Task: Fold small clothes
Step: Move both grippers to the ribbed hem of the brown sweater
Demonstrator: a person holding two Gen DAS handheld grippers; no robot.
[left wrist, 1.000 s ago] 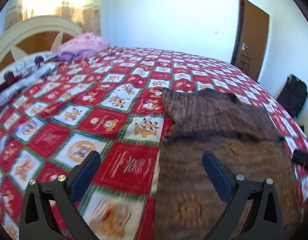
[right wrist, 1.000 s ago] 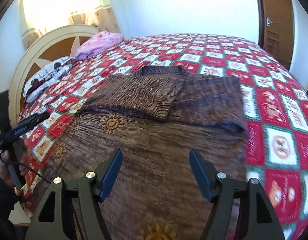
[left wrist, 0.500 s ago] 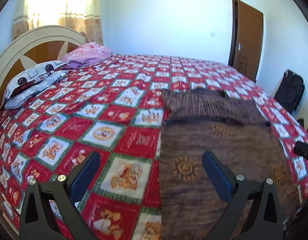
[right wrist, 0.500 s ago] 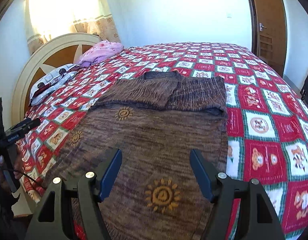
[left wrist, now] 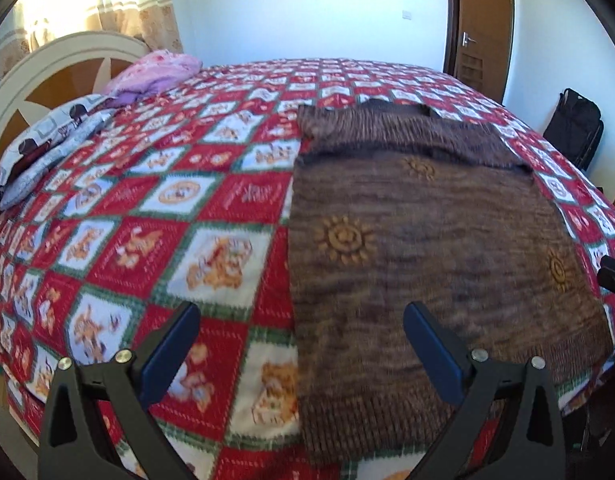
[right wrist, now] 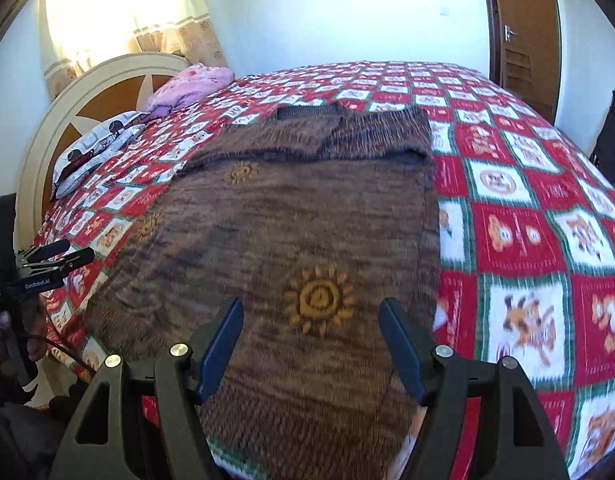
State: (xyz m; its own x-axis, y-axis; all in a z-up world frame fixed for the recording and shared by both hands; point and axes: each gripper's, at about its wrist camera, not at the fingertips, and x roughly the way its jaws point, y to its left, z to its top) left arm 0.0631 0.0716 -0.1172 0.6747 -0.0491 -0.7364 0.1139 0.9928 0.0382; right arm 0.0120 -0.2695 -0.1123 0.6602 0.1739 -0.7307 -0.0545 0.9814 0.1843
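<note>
Sweater: brown knitted sweater with orange sun shapes (left wrist: pixel 427 240) (right wrist: pixel 307 220) lies flat on the bed, its ribbed bottom edge at the near side. Both sleeves are folded across the top part, making a darker, bumpy band.
Bed cover: red, white and green checked quilt with little bear pictures (left wrist: pixel 147 220) (right wrist: pixel 527 220) lies under the sweater. It looks soft and stitched.
Left gripper: black gripper with blue flat pads (left wrist: pixel 299 324) is wide open with nothing in it. It hangs over the sweater's left edge, one finger over the quilt, one over the knit.
Right gripper: black gripper with blue pads (right wrist: pixel 310 320) is wide open with nothing in it, above a sun shape.
Pillows: puffy pink pillow (left wrist: pixel 155 72) and grey patterned pillow (left wrist: pixel 51 140) sit by the round cream and wood headboard (left wrist: pixel 47 72).
</note>
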